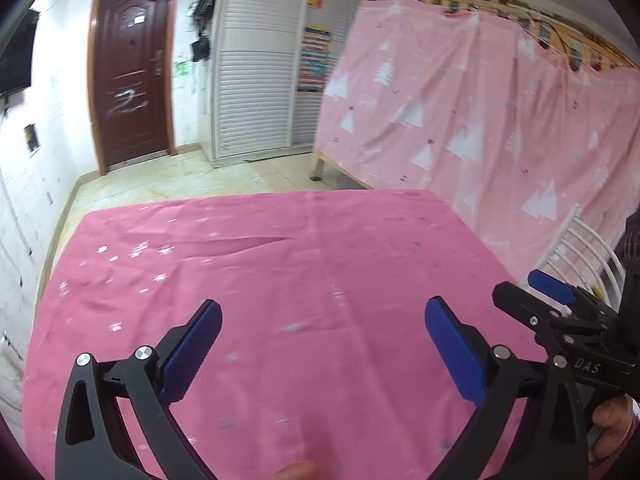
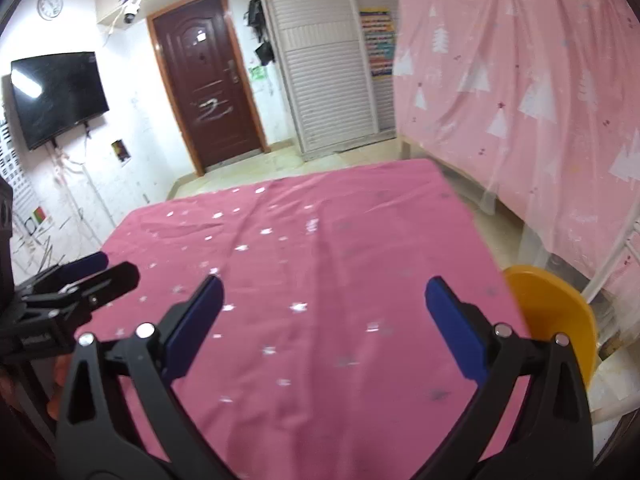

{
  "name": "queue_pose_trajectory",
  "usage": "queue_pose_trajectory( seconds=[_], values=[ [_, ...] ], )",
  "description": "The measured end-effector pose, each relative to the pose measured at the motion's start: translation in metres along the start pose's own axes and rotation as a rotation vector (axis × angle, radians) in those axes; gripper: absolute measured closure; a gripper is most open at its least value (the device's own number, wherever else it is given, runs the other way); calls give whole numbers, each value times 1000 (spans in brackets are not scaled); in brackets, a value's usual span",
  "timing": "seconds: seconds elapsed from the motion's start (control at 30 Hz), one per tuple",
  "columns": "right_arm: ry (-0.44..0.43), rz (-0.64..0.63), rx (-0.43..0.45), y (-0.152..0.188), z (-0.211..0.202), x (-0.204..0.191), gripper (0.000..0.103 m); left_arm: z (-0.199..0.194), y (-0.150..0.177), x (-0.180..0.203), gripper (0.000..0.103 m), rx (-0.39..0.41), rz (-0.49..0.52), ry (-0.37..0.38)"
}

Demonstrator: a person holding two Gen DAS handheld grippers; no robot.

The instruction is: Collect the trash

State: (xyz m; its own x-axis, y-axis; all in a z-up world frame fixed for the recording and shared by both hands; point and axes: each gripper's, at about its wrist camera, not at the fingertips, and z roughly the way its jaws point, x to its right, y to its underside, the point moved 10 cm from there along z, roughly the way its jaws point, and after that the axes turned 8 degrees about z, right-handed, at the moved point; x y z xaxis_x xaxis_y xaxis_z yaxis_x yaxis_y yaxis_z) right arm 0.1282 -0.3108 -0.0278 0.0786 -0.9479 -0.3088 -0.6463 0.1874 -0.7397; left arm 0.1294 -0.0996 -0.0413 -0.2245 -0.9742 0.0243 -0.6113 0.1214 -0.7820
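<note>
Hovering over the pink cloth [image 1: 304,280] on the worktop, both grippers sit with fingers spread wide, gripping nothing. Left gripper [image 1: 320,348] has the right gripper [image 2: 324,320] just beside it. No trash shows up anywhere on the cloth, so can't tell where it is. Yellow chair [image 2: 556,320] sits right off the cloth's edge.

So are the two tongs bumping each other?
Apart. The left wrist view shows the right tongs off beside the left tongs, pink tablecloth visible between them.
</note>
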Motion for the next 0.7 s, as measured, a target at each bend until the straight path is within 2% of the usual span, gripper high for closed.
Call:
queue_pose_trajectory(
  seconds=[0.27, 0.7],
  values=[
    [-12, -74, 18, 10, 3, -41, 6, -13, 16, -48, 8, 12, -28, -87],
    [-2, -101, 19, 17, 7, -47, 6, -13, 31, -78, 8, -3, -73, -138]
  ],
)
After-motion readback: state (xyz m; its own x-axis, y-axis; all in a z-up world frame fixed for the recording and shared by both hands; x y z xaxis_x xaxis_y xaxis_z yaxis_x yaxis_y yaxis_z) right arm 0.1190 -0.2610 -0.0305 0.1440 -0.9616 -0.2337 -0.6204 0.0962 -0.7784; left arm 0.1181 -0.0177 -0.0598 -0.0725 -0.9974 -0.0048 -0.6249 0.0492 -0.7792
